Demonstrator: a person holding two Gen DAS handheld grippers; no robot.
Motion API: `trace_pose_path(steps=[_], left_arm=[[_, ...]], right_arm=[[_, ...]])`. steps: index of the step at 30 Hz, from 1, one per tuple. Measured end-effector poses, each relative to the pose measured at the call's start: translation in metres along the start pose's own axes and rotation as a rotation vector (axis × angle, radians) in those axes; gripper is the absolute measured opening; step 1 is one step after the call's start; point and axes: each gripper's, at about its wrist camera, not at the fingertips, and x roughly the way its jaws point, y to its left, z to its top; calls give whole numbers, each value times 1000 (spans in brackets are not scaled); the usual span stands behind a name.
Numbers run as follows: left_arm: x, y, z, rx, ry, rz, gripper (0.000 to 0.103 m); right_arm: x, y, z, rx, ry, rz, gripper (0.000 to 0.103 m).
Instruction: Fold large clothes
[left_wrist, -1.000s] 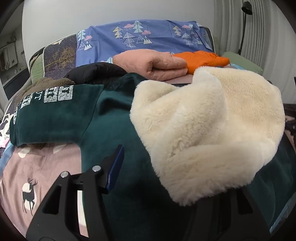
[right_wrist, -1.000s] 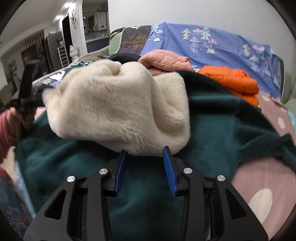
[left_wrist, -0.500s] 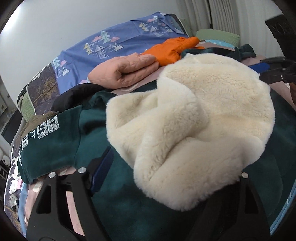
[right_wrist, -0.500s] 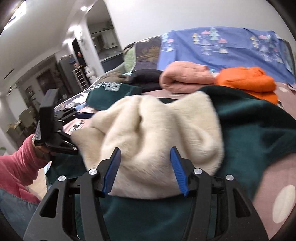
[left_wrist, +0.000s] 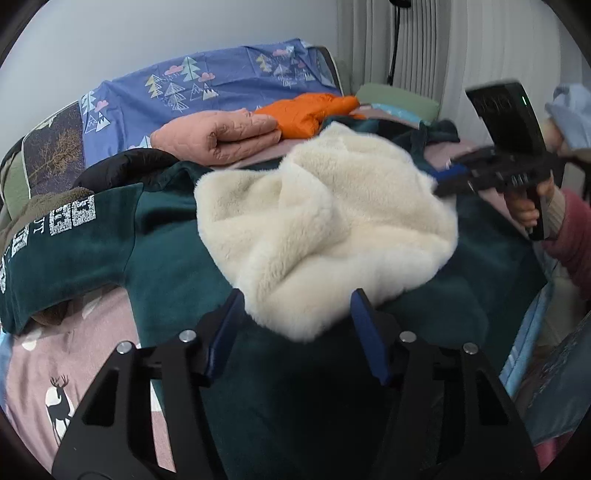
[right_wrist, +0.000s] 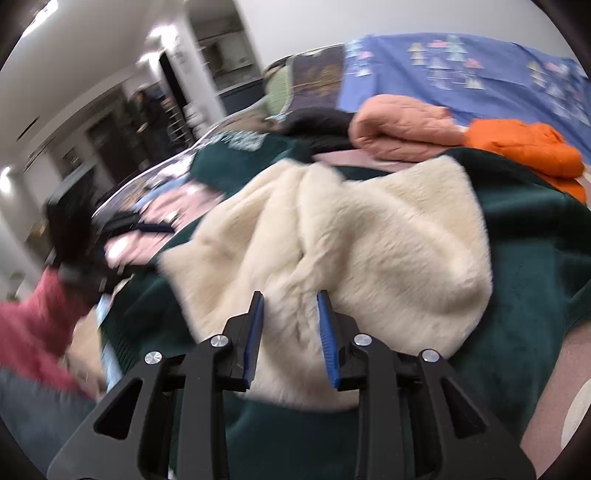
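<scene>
Both claws have swung in on the green fleece-lined garment (left_wrist: 155, 236) bunched on the bed (left_wrist: 48, 354), the left claw (left_wrist: 297, 326) and right claw (right_wrist: 290, 334) closing around its cream lining, ready to lift a fold.

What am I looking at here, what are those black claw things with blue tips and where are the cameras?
No robot here: a person holds a hand-held gripper in each hand, each carrying a fisheye camera that looks along its two blue-padded fingers. One picture is from the left hand-held gripper, the other from the right hand-held gripper. On the bed lies a dark green fleece garment with its cream fluffy lining bunched on top. Behind are a folded pink jacket, an orange jacket and a blue tree-print sheet. Both sets of jaws are closing around the cream lining's near edge.
</scene>
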Motion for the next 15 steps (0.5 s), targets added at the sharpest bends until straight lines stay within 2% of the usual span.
trace_pose_path(steps=[2, 3, 5, 7, 9, 10, 12, 13, 14, 15], left_arm=[[-2, 8, 10, -41, -29, 10, 62], [3, 15, 19, -71, -35, 21, 62], [16, 22, 33, -96, -24, 41, 66], [40, 32, 49, -122, 9, 73, 82], [68, 45, 61, -155, 60, 89, 83], [78, 51, 64, -169, 83, 89, 83], [105, 69, 68, -230, 146, 66, 83], [118, 76, 69, -257, 176, 44, 83], [128, 81, 68, -277, 197, 27, 82], [139, 85, 68, -292, 214, -3, 73]], right_arm=[[-11, 4, 1, -28, -4, 40, 38], [-20, 2, 6, -25, -45, 29, 45], [-30, -12, 19, 21, -103, -62, 48], [-31, -42, 35, 133, -127, -174, 48], [-18, -80, 48, 233, -100, -310, 49], [-9, -96, 51, 268, -80, -321, 52], [9, -128, 57, 333, -46, -292, 57], [17, -140, 59, 350, -36, -262, 64], [27, -150, 61, 359, -12, -196, 68], [34, -154, 62, 360, 8, -149, 68]])
